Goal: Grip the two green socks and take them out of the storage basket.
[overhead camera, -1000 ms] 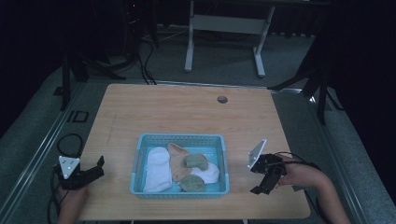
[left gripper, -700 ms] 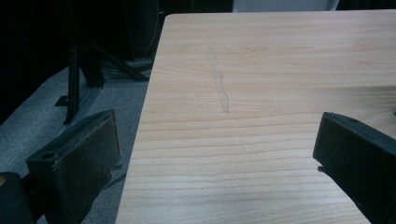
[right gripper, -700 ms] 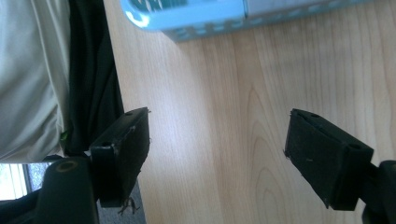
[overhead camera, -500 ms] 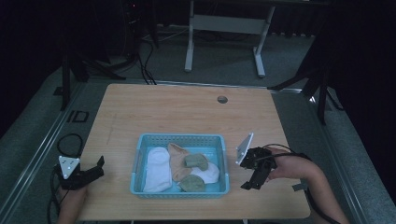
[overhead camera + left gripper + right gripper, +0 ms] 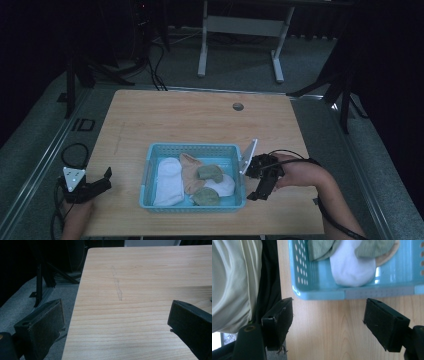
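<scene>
A light blue plastic basket (image 5: 190, 147) sits at the near middle of the wooden table (image 5: 200, 120). It holds a white sock (image 5: 167, 182), a peach sock (image 5: 189, 170), two green socks (image 5: 210, 172) and another white sock (image 5: 223, 186). My right gripper (image 5: 256, 194) hovers just beside the basket's right wall, open and empty. In the right gripper view its jaws (image 5: 328, 315) straddle bare wood below the basket rim (image 5: 352, 293), with the white sock (image 5: 352, 270) just inside. My left gripper (image 5: 106, 180) rests open at the table's near left edge; its jaws (image 5: 115, 320) hold nothing.
A small round grommet (image 5: 238, 106) is set in the table's far side. A metal stand (image 5: 240, 30) and cables lie on the floor beyond. The person's pale clothing (image 5: 234, 282) fills the left of the right gripper view.
My right gripper has moved left, up to the basket's right wall. The left gripper has stayed put.
</scene>
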Tool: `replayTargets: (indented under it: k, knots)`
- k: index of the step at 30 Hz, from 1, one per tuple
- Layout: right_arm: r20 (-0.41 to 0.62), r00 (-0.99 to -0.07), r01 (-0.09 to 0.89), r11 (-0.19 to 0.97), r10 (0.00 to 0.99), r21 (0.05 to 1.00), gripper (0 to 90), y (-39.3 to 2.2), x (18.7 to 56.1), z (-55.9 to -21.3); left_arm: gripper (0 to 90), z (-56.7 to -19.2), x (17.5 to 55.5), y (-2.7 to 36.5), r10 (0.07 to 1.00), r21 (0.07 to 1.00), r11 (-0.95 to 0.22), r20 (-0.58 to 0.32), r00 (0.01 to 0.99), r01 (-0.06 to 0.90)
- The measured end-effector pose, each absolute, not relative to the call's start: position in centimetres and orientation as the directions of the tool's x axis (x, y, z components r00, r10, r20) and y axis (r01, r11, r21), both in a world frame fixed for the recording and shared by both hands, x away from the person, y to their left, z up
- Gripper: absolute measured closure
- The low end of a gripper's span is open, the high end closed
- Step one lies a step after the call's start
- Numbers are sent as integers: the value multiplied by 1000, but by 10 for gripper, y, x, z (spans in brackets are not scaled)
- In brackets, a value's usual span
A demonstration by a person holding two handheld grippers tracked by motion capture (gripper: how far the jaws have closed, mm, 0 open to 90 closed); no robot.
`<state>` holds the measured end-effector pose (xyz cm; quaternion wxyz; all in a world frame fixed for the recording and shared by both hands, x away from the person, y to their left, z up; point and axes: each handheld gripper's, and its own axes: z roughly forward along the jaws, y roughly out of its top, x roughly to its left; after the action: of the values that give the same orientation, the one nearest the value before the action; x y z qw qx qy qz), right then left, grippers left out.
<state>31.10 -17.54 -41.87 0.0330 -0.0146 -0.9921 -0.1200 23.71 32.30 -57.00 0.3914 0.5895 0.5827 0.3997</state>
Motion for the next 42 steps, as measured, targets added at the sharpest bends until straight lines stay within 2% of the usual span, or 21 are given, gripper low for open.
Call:
replayTargets:
  k: [9, 17, 28, 42]
  knots:
    - [69, -997, 0, 957, -21, 291, 251, -156, 312, -418, 3, -570, 237, 323, 1000, 928, -14, 13, 5, 373]
    - [72, -996, -25, 954, -49, 298, 251, -131, 316, -428, 3, -570, 237, 323, 1000, 929, -9, 8, 5, 370]
    - [60, -996, -43, 962, -61, 268, 253, -103, 318, -450, 3, -570, 237, 323, 1000, 929, -14, 10, 11, 370]
    - [60, -995, -67, 971, -83, 231, 350, -80, 316, -478, 4, -570, 237, 323, 1000, 928, -17, 13, 14, 372]
